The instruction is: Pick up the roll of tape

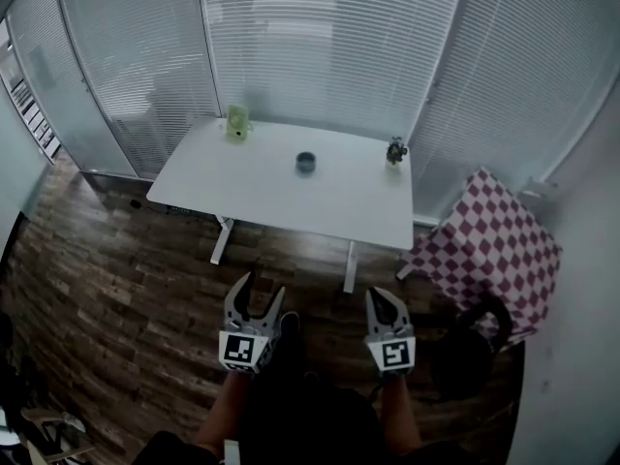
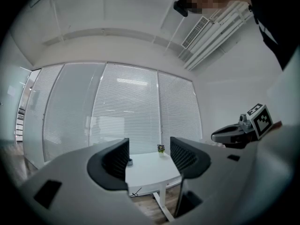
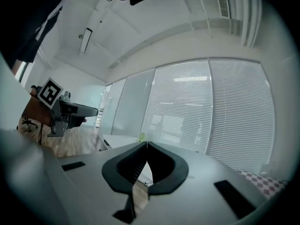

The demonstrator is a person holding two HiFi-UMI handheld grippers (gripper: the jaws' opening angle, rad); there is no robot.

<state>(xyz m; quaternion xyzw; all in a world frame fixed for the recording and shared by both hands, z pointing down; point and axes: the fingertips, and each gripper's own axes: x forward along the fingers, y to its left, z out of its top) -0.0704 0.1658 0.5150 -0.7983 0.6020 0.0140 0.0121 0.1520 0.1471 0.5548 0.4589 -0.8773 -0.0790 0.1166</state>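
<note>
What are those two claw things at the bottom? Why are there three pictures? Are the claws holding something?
They are grabbers, and a person holds one in each hand. The head view comes from a camera on the person's head, looking down. The other two views come from little cameras riding on each grabber. The left gripper has its jaws apart. The right gripper has its jaws together. Neither holds anything. Ahead stands a white table. On it are a dark roll of tape, a small green thing and a small dark thing, both too small to name.
</note>
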